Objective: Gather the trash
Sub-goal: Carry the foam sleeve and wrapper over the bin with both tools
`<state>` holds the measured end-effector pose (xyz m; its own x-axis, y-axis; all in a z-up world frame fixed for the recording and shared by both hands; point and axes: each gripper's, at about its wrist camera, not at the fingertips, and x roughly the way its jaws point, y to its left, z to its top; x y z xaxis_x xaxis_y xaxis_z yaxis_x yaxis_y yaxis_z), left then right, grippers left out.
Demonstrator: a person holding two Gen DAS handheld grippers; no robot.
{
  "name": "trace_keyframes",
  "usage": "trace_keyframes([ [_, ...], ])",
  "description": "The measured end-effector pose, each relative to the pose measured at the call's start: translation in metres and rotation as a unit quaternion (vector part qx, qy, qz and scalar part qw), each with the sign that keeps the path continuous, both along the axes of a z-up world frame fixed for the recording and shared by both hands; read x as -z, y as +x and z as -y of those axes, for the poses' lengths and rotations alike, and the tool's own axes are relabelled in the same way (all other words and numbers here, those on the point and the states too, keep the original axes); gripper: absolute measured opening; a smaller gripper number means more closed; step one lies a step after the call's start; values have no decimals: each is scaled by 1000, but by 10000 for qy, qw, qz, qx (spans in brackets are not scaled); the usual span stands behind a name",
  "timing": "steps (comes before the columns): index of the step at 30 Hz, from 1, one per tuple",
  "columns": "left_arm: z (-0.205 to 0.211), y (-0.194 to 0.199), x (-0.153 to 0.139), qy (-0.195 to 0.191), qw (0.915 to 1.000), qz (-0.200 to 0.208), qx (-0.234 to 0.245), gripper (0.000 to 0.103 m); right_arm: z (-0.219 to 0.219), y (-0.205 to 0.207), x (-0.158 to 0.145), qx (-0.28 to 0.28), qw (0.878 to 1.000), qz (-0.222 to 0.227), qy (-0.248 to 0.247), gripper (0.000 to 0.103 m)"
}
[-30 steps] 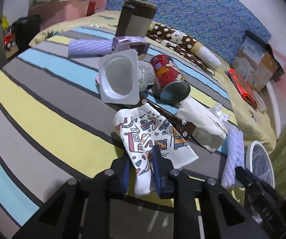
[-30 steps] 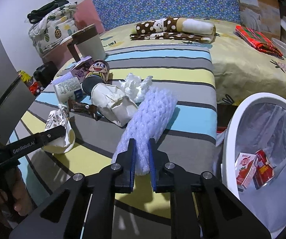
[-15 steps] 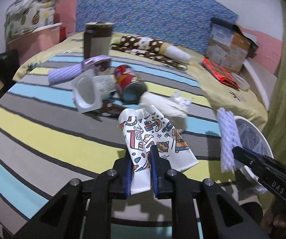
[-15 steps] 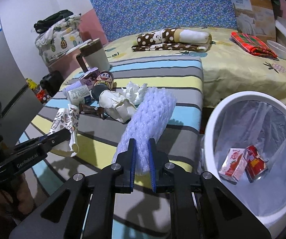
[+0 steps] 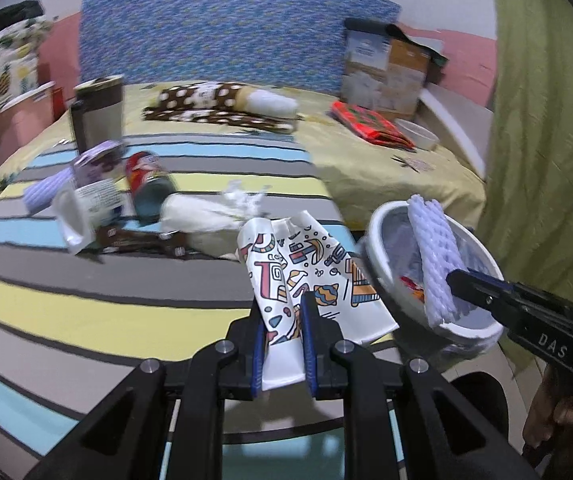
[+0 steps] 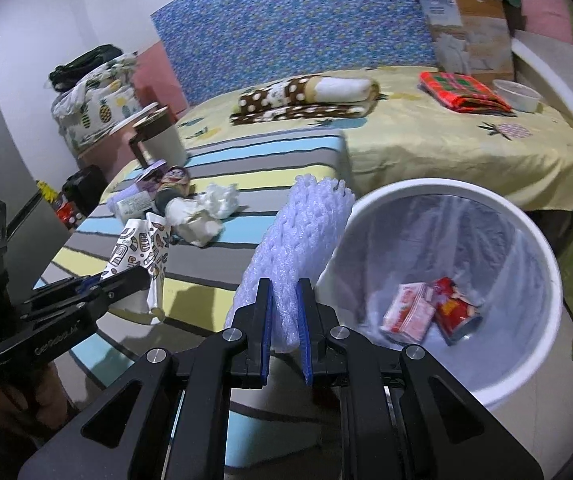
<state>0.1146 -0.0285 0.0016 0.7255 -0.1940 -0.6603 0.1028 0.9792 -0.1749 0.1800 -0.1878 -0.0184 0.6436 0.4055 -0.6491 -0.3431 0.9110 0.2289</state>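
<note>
My left gripper (image 5: 282, 312) is shut on a flattened patterned paper bag (image 5: 306, 276) and holds it above the striped bed edge, just left of the white trash bin (image 5: 382, 276). My right gripper (image 6: 285, 300) is shut on a lilac foam net sleeve (image 6: 298, 236), held at the left rim of the bin (image 6: 542, 256). The sleeve also shows in the left wrist view (image 5: 434, 248), over the bin's mouth. A red-and-white carton (image 6: 408, 312) and a red packet (image 6: 454, 308) lie in the bin.
More trash lies on the striped cover (image 5: 86, 292): a white crumpled bag (image 5: 202, 216), a red chip can (image 5: 146, 180), a yoghurt cup (image 5: 86, 204), a brown wrapper (image 5: 138, 238), a purple carton (image 5: 100, 160). A lidded mug (image 5: 98, 112) stands behind. A green curtain (image 5: 546, 120) hangs right.
Both grippers have lifted their items off the bed and swung right toward the bin. The foam sleeve has gone from the bed to the bin's rim; the paper bag follows beside it.
</note>
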Motion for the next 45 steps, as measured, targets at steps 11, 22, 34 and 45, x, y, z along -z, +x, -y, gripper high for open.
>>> trace_keyframes([
  [11,53,15,-6,86,9976,63,686,17,49,-1,4,721,9974,-5,-89,14],
  [22,97,28,-7,170,9929,81,1174,17,78,5,12,1130,9933,-102,-235,14],
  [34,132,39,5,280,9876,-49,1544,18,101,7,22,1346,9898,-323,-345,16],
  [45,153,48,15,284,9838,-97,1767,26,111,3,20,1562,9868,-255,-336,37],
])
